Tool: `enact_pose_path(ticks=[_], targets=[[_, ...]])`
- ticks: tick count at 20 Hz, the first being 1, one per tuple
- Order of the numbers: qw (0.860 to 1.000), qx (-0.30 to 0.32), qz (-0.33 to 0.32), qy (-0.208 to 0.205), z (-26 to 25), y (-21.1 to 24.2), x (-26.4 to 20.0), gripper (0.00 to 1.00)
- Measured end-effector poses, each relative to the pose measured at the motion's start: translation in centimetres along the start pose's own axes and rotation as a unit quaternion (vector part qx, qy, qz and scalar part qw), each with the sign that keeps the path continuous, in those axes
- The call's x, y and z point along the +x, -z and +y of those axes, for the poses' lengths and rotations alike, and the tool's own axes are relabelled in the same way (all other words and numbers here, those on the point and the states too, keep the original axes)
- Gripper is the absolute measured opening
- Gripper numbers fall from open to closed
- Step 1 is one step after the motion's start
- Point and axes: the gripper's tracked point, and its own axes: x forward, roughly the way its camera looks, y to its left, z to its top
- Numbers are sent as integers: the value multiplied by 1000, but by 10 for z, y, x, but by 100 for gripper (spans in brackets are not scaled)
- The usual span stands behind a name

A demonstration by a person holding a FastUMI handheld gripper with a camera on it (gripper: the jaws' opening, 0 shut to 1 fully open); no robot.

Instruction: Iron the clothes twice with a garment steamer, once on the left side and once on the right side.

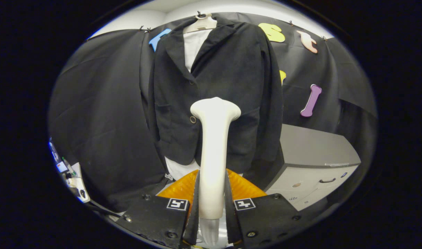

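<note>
Closest to the lens, the gripper [212, 207] has its two fingers drawn in tight against the white handle of the garment steamer [213, 155], one finger pressing on each side, so the tool is clenched on the steamer and carries it upright, the flared head pointing up and away toward the clothes. Sweeping from the left: a small cluttered stand [71, 176] sits low beside the booth's dark cloth wall; next comes the black jacket [217, 93], hung on a pale hanger [201, 23] over a white shirt [194, 45] whose hem peeps out below the jacket. The steamer's head stands before the jacket's lower front, just beside the lower button [193, 119] and close to the centre opening; whether it touches the fabric I cannot tell. To the right, a grey cabinet [314, 162] with a drawer handle stands near the jacket's sleeve. As for progress, the steamer is already picked up and brought to the garment, which is the preparatory part. Nothing in the cloth shows whether either side has had its pass; judging by the head's central position, both the left and the right stroke may remain, though that is only a guess.
</note>
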Motion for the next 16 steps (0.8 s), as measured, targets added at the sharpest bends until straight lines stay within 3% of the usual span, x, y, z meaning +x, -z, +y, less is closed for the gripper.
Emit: enact_pose_path(ticks=[16], targets=[[998,-12,66,-1,11,57,7,35]])
